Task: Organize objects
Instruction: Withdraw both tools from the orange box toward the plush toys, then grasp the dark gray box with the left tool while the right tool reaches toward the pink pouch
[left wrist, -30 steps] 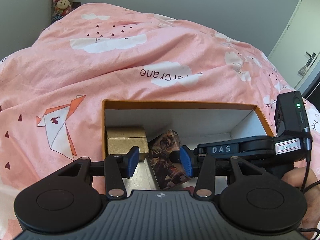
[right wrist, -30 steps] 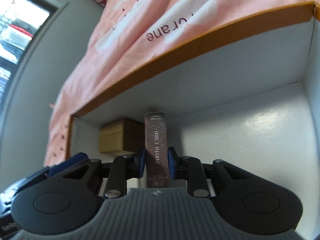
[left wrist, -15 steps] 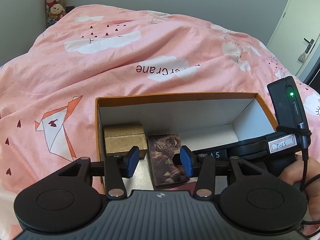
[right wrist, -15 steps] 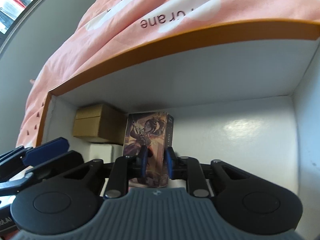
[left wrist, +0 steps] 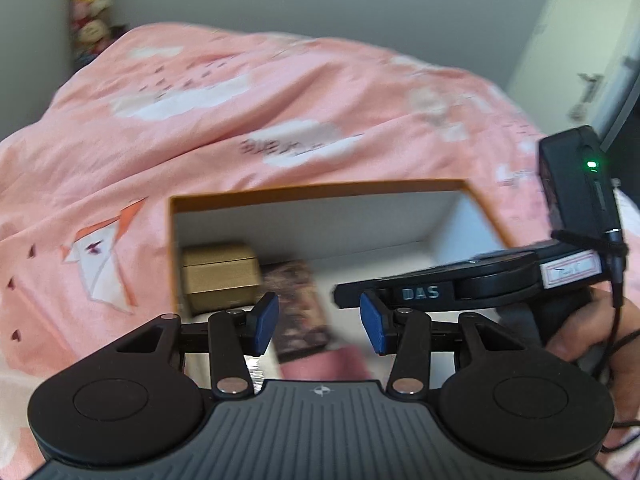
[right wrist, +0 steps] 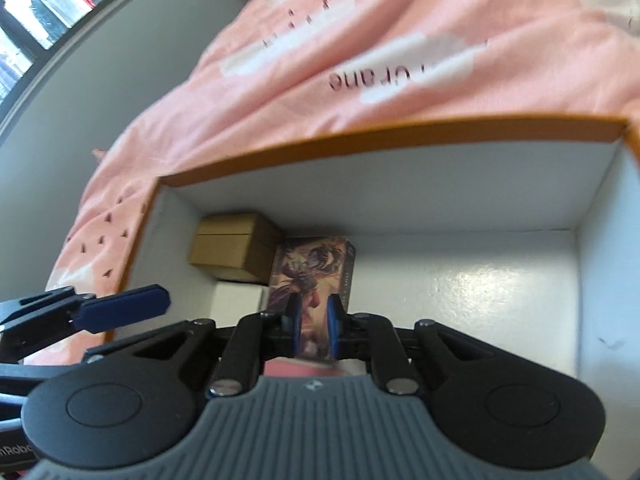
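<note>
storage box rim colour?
Orange rim on the storage box, white inside. Clearest in the right wrist view.

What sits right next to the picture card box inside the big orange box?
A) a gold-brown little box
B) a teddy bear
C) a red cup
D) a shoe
A: the gold-brown little box stands in the corner of the big orange box, right beside the picture card box.

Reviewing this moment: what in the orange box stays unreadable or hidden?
- Card box: left wrist view, artwork smeared by motion blur.
- Card box's near end: right wrist view, hidden behind the right tongs; contact unclear.
- White box: right wrist view, mostly hidden by the brown box and tongs.
</note>
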The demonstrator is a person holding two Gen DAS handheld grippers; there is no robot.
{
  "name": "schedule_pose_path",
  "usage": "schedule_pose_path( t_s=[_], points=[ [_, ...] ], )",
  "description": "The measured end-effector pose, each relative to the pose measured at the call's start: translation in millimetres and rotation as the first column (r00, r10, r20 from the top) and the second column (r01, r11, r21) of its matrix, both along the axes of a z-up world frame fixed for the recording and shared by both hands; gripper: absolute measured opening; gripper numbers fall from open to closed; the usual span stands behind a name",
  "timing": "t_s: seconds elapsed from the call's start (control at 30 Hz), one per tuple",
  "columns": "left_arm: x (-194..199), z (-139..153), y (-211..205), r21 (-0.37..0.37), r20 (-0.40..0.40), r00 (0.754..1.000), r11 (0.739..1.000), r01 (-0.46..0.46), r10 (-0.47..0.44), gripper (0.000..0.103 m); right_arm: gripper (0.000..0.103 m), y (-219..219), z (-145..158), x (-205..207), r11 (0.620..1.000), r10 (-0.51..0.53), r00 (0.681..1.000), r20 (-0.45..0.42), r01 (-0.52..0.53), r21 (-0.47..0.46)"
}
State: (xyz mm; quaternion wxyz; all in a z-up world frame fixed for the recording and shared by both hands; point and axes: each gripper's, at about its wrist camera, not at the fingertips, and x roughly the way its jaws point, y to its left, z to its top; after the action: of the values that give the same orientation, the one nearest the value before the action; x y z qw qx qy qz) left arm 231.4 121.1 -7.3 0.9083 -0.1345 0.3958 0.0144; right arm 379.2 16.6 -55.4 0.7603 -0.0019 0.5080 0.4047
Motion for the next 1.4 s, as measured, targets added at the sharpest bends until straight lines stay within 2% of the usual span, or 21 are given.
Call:
schedule_pose_path(
  t_s=[0.2,0.3,0.43,0.57,0.67,0.73,0.8,0.87,0.93,1.0,1.03,1.1,1.23,1.3,1.4],
  points=[
    [-41.6,22.8,-26.2,-0.004,0.091,0.994,0.998,0.064,-0.063,0.057,0.018,-44.4,41.0,-46.7,0.998,0.007,0.988,0.152,-0.016,0.062],
    [-62.6,26.8,-38.8,-0.013,0.104,0.991,0.996,0.086,-0.084,0.06,0.028,-70.6,55.5,-72.6,0.995,-0.014,0.976,0.217,-0.008,0.096],
    [-83.9,18.5,-48.8,-0.064,0.053,0.994,0.993,0.104,-0.101,0.065,0.041,-102.5,61.8,-109.0,0.99,-0.032,0.968,0.248,-0.003,0.14],
    [-101.5,-0.5,-52.4,-0.154,-0.057,0.991,0.982,0.109,-0.119,0.074,0.043,-127.1,56.4,-143.5,0.995,-0.045,0.961,0.274,0.017,0.103],
    [-114.8,-19.3,-49.6,-0.222,-0.16,0.979,0.971,0.086,-0.123,0.075,0.043,-139.4,45.4,-164.3,0.997,-0.033,0.973,0.227,0.016,0.077],
    [-121.7,-33.2,-48.4,-0.245,-0.24,0.965,0.968,0.047,-0.108,0.075,0.043,-143.7,37.5,-176.4,0.998,-0.01,0.988,0.155,0.0,0.065],
    [-131.9,-44.1,-51.0,-0.28,-0.28,0.953,0.96,0.031,-0.112,0.074,0.043,-144.9,28.0,-187.5,0.999,0.011,0.997,0.074,-0.014,0.048],
    [-140.2,-52.0,-56.2,-0.324,-0.291,0.946,0.945,0.041,-0.141,0.073,0.043,-144.7,17.3,-196.2,1.0,0.013,1.0,0.013,-0.013,0.026],
    [-144.7,-57.9,-60.4,-0.354,-0.293,0.944,0.934,0.041,-0.152,0.073,0.042,-145.3,9.1,-203.4,1.0,0.001,1.0,-0.012,-0.001,-0.009],
    [-148.3,-62.6,-63.7,-0.347,-0.301,0.943,0.937,0.033,-0.145,0.073,0.039,-146.5,2.8,-206.6,1.0,-0.005,0.999,-0.036,0.004,-0.03],
    [-148.3,-64.9,-64.2,-0.344,-0.303,0.943,0.938,0.028,-0.139,0.073,0.031,-148.1,-0.4,-208.0,0.999,-0.011,0.999,-0.05,0.009,-0.037],
    [-148.6,-71.0,-65.2,-0.353,-0.299,0.946,0.936,0.016,-0.129,0.073,0.023,-150.4,-4.6,-209.2,0.998,-0.021,0.997,-0.069,0.017,-0.054],
    [-148.6,-79.4,-66.1,-0.353,-0.283,0.952,0.936,0.009,-0.115,0.077,0.017,-155.8,-11.3,-212.0,0.997,-0.039,0.996,-0.084,0.033,-0.065],
    [-146.4,-81.8,-69.3,-0.343,-0.279,0.952,0.939,0.02,-0.122,0.082,0.012,-157.7,-15.2,-211.8,0.997,-0.051,0.995,-0.09,0.046,-0.066],
    [-141.3,-83.5,-78.2,-0.319,-0.274,0.951,0.946,0.054,-0.146,0.083,0.006,-157.8,-21.2,-210.1,0.996,-0.061,0.993,-0.098,0.055,-0.064]
  ],
)
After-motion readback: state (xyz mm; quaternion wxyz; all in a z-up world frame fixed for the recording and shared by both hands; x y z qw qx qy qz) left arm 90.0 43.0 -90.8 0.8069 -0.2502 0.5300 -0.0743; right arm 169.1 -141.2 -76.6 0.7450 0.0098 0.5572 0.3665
